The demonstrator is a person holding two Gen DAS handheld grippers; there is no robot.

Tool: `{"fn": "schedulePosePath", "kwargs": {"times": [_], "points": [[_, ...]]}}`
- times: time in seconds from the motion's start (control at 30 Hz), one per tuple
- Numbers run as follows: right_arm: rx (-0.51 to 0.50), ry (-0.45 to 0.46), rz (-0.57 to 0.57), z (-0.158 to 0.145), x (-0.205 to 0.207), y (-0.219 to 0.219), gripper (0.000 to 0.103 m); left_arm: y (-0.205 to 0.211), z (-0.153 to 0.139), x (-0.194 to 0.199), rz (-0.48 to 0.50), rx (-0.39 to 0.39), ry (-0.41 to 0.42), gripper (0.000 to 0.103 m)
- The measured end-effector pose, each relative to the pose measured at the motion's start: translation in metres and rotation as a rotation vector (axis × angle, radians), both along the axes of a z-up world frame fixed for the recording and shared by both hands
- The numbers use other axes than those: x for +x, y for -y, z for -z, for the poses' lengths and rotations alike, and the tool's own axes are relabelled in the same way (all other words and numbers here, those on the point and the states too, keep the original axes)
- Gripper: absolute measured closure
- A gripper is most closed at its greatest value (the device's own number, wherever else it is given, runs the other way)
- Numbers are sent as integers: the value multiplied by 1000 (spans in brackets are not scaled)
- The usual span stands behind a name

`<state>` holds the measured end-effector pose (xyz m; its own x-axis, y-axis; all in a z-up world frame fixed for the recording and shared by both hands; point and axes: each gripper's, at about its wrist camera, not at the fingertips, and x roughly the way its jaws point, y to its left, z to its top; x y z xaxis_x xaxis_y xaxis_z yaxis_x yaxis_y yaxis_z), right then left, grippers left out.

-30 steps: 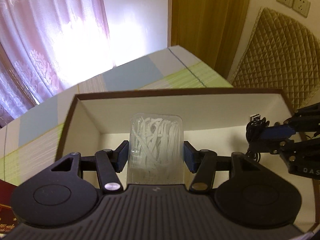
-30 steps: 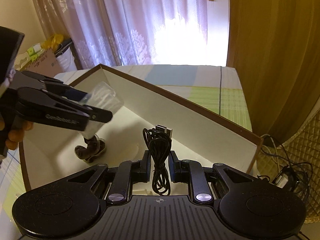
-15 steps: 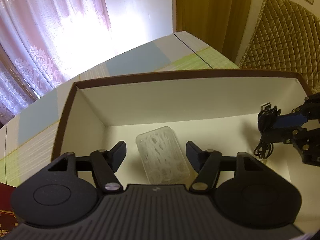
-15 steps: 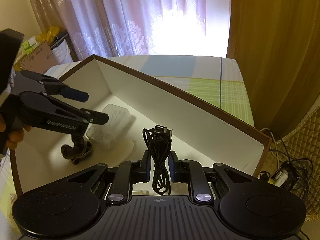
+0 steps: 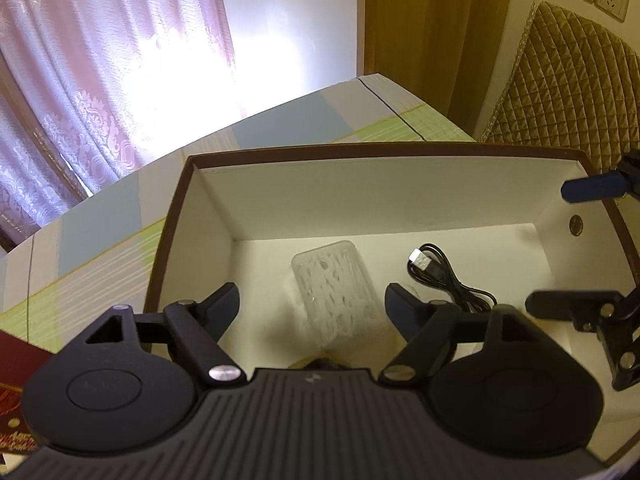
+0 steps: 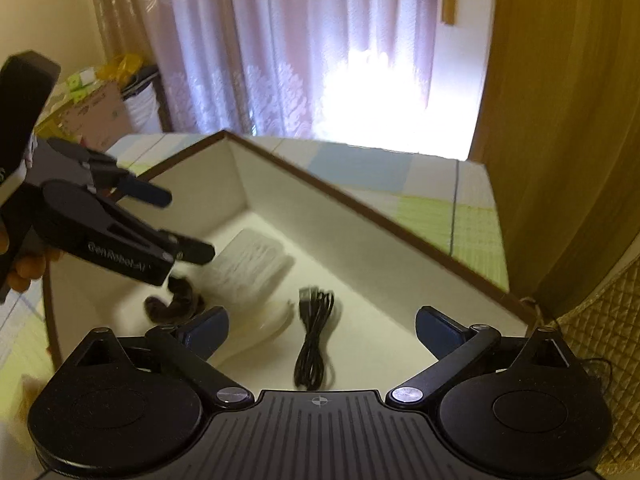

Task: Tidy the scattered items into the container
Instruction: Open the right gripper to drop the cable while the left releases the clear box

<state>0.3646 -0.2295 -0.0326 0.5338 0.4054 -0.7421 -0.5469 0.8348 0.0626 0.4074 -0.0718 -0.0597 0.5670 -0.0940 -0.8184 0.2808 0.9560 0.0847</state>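
Note:
A brown-rimmed box (image 5: 360,148) (image 6: 360,208) with white walls stands on the table. On its floor lie a clear plastic case of white picks (image 5: 336,292) (image 6: 248,264), a coiled black USB cable (image 5: 444,276) (image 6: 316,336) and a small brown curled item (image 6: 176,304). A pale white object (image 6: 276,320) lies beside the case. My left gripper (image 5: 312,300) (image 6: 184,226) hangs open above the case, holding nothing. My right gripper (image 6: 322,324) (image 5: 576,248) is open over the cable, apart from it.
A pastel-striped cloth (image 5: 100,220) covers the table. A red booklet (image 5: 16,380) lies at its left edge. A quilted chair back (image 5: 568,92) stands to the right, with cardboard boxes (image 6: 92,108) far left. A person's hand (image 6: 24,272) holds the left gripper.
The left gripper opened and the clear case dropped to the box floor. The right gripper then opened, and the cable now lies on the floor too. Both grippers have drawn back.

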Motion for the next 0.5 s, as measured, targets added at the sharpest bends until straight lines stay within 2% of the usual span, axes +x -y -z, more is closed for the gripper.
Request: {"fn": "schedulePosePath", "kwargs": {"times": [0.07, 0.17, 0.5], "points": [[-16, -7, 9, 2, -3, 0, 0, 0, -3, -5, -1, 7, 3, 13], [-27, -36, 18, 5, -6, 0, 0, 1, -8, -11, 4, 8, -1, 7], [-51, -34, 39, -1, -31, 2, 0, 7, -22, -40, 23, 26, 7, 4]]}}
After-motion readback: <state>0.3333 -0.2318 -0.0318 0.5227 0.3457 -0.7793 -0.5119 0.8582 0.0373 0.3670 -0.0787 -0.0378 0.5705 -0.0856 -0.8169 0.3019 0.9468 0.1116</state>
